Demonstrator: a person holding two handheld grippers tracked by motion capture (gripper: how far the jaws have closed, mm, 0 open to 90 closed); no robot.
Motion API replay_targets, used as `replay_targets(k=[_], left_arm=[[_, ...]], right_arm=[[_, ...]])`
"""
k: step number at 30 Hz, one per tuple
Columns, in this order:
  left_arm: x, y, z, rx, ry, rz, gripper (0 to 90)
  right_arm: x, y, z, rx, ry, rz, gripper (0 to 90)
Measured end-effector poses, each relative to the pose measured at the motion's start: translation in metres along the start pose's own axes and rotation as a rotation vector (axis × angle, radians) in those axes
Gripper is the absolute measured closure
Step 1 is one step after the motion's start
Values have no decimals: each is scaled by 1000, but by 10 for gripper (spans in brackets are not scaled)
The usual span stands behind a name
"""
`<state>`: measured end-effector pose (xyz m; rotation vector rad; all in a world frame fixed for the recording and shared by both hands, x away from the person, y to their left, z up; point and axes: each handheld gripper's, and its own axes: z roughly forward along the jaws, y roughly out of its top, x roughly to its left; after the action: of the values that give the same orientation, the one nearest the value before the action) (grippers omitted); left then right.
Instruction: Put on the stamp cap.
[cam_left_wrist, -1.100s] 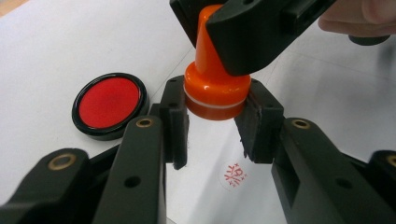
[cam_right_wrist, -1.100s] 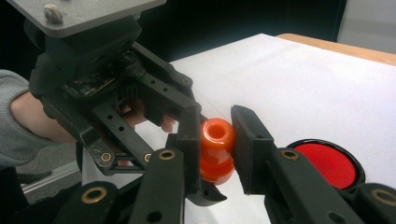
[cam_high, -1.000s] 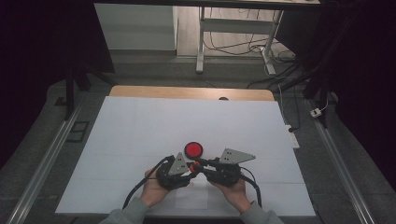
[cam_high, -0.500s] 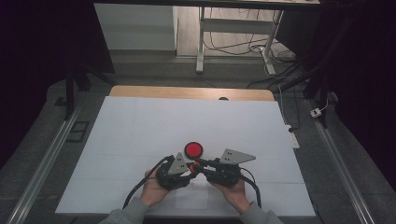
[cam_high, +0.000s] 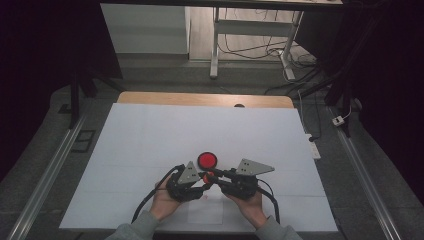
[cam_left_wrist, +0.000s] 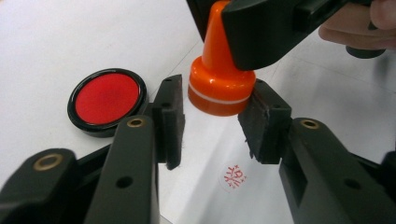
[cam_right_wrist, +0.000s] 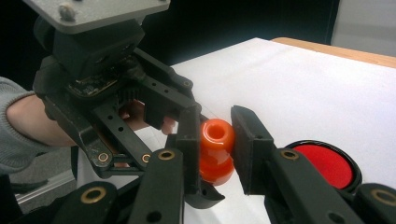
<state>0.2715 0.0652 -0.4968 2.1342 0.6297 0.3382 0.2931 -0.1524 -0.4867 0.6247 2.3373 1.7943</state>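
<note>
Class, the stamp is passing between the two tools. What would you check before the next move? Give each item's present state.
1. Right tool clamped on the neck of the orange stamp: ok.
2. Left tool clear of the stamp's base: not ok. Its jaws have just been opening, and the base sits between them.
3. Stamp face lifted off the paper: ok, it appears raised.
4. Red print on the paper unsmudged: ok.
5. Ink pad uncovered and clear of both tools: ok.

Bright white table (cam_high: 150, 130), dark surroundings, soft shadows, near foreground blurred
</note>
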Motion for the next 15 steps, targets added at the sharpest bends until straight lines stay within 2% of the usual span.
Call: replay_targets(k=[9,15], left_arm=[[1,0,2,16,-6,-8,512],[4,-1,0,30,7,-18,411]], right_arm=[[-2,1,-2,-7,-13,1,727],[-3,2,-3,-10,-16,0,727]])
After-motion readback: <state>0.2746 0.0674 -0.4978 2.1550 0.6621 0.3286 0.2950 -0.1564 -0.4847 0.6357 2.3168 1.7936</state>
